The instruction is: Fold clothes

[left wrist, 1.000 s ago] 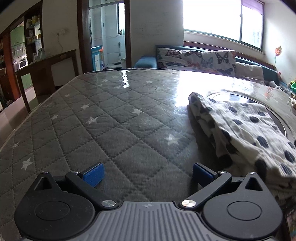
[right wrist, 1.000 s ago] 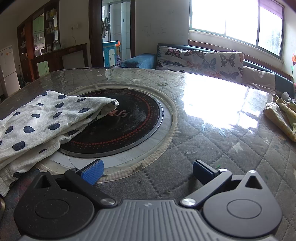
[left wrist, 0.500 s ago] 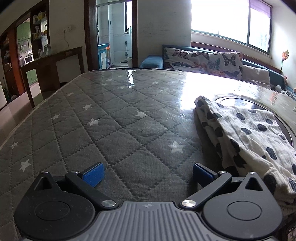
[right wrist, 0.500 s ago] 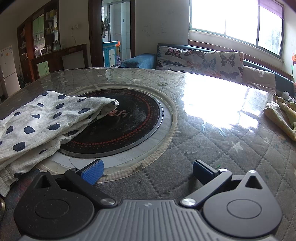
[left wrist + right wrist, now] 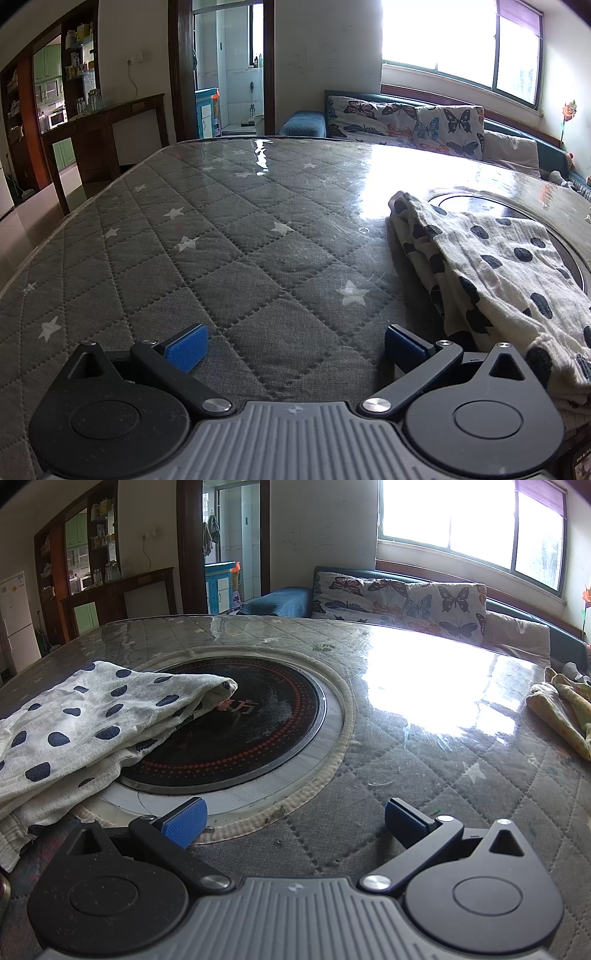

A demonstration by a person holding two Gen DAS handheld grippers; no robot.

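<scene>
A: Where does the spotted garment (image 5: 509, 266) lie on the surface (image 5: 229, 236)?
B: Between the claws, partly over the round black plate (image 5: 240, 731), long axis running away from both.
A: And the claws?
B: Left claw (image 5: 293, 341) and right claw (image 5: 293, 821) both spread wide, empty; the left seems nearer.

The black hob disc (image 5: 236, 734) bears "方" (neighbouring character partly hidden).

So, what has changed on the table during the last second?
Only the left tongs moved: their view swung left, so the polka-dot cloth sits further right. Nothing was gripped or released. Both tongs stayed open; the right tongs and cloth did not move.
</scene>
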